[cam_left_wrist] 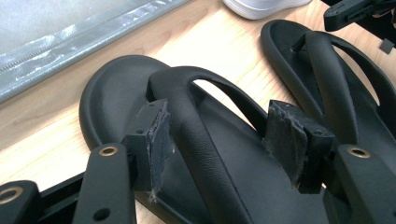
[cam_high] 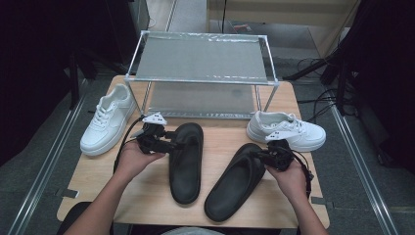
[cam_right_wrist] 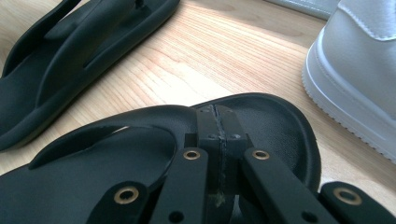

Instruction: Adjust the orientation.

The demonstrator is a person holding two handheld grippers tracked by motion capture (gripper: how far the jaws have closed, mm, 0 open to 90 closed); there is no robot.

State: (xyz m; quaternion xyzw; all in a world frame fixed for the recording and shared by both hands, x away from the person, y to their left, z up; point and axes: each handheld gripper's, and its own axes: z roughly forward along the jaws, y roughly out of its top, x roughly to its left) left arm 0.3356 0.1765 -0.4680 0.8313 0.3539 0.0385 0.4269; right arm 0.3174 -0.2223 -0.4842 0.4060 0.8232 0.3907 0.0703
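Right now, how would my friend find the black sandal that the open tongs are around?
Start at the metal shelf rack at the table's back. Two black sandals lie in front of it; take the left sandal, lying straight. Unlike the slanted right sandal, its strap sits between the left tongs' open jaws.

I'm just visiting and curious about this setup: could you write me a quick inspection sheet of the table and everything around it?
Surface: wooden table, bare wood in front.
Job's things: two black slippers, left slipper, right slipper.
Clutter: two white sneakers; metal shoe rack at the back.
Grippers: left gripper open, astride the left slipper's strap; right gripper shut, above the right slipper.
Cables: one trailing from each gripper; more on the floor at right.
Surroundings: dark curtains, grey floor.
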